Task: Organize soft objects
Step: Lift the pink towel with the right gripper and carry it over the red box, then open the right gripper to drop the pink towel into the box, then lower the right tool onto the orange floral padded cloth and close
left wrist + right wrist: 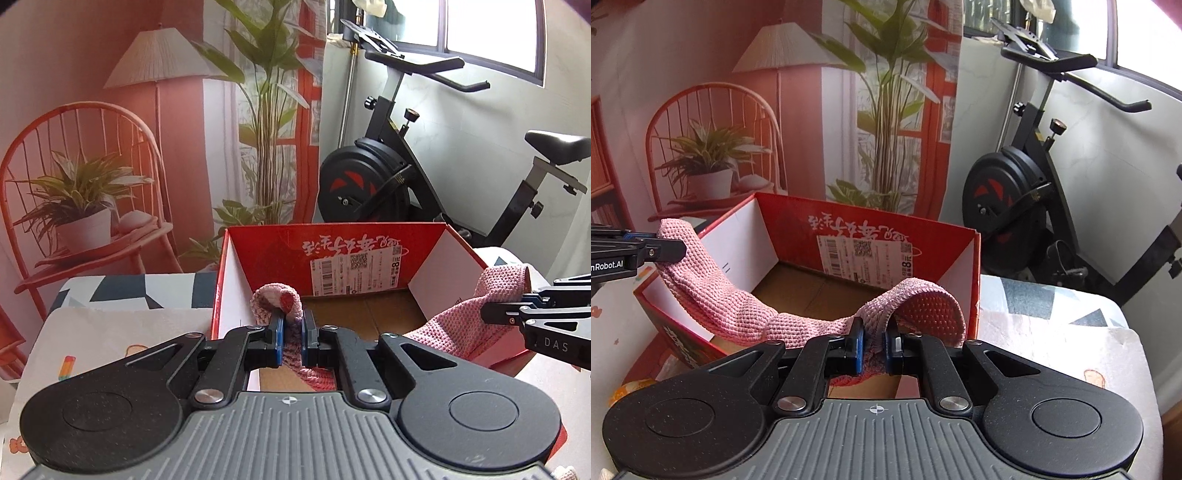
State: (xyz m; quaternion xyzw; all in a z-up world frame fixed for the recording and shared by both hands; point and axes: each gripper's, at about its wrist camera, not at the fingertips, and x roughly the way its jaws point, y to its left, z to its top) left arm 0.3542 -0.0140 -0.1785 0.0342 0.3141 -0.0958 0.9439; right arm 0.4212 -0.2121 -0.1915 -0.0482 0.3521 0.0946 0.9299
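Note:
A pink knitted cloth (pixel 450 325) (pixel 738 302) hangs stretched between my two grippers over an open red cardboard box (pixel 332 240) (pixel 871 221). My left gripper (pixel 291 341) is shut on one end of the cloth, at the box's near left corner. My right gripper (pixel 874 349) is shut on the other end, at the box's near right side. Each gripper also shows in the other's view: the right one (pixel 517 314) and the left one (pixel 646 251). The box's brown floor looks bare.
The box stands on a table with a patterned white cloth (pixel 110 332) (pixel 1071 332). Behind are a printed backdrop with a chair and plants (pixel 92 166) and a black exercise bike (pixel 388 177) (pixel 1034 184) by the window.

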